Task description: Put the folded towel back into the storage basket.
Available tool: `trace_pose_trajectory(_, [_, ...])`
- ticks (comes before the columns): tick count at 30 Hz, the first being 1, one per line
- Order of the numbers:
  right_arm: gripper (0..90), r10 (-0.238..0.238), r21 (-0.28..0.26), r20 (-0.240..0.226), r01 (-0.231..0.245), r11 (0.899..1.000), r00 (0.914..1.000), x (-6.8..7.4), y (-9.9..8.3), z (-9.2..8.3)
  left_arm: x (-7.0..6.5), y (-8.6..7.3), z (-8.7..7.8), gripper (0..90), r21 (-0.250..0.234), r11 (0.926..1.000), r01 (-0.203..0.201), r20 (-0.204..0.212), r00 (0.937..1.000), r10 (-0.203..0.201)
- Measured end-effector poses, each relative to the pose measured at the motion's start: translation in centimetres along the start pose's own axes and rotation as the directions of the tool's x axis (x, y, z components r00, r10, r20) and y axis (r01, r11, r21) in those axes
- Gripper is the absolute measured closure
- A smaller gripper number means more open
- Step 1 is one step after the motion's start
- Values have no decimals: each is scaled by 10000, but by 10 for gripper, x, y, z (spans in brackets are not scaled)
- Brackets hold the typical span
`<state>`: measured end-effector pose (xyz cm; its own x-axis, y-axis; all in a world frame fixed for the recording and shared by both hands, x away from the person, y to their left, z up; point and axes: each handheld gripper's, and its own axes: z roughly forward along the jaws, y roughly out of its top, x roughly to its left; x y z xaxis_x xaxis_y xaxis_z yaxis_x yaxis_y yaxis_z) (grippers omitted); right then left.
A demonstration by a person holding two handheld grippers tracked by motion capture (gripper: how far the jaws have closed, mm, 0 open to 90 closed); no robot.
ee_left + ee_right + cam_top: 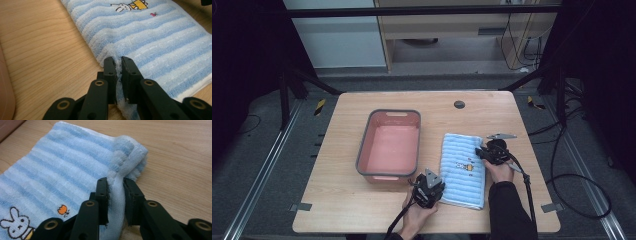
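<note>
Nearest me, my left gripper [432, 186] is clamped on the near left edge of a blue striped towel [463, 170] lying flat on the wooden table [347, 200]. Farther on, my right gripper [484, 151] pinches its bunched right edge. A pink bin [362, 155] sits just left of it.

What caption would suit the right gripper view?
Right hand-held gripper pinching a bunched edge of a blue striped towel on a wooden table.

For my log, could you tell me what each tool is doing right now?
Left tool: closed on the towel's near edge.
Right tool: closed on the towel's bunched edge.
</note>
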<state>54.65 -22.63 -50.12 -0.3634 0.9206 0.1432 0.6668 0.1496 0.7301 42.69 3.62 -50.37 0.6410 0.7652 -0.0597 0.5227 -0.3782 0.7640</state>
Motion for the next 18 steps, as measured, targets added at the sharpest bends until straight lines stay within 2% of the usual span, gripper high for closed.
trace_pose_trajectory(4, [804, -42, -35, -72, 41, 10000, 10000, 1, 1, -2, 2, 0, -1, 858, -11, 9999, 134, 103, 9999, -134])
trace_pose_trajectory(9, [812, -121, -242, -162, 117, 9996, 9998, 2, 4, -8, 1, 2, -4, 866, -57, 9999, -89, 133, 9999, 90])
trace_pose_trajectory(18, [813, -509, -932, -358, 474, 9945, 9981, 10, 14, -28, 1, 12, -20, 868, -506, 9985, -229, 379, 9990, 248])
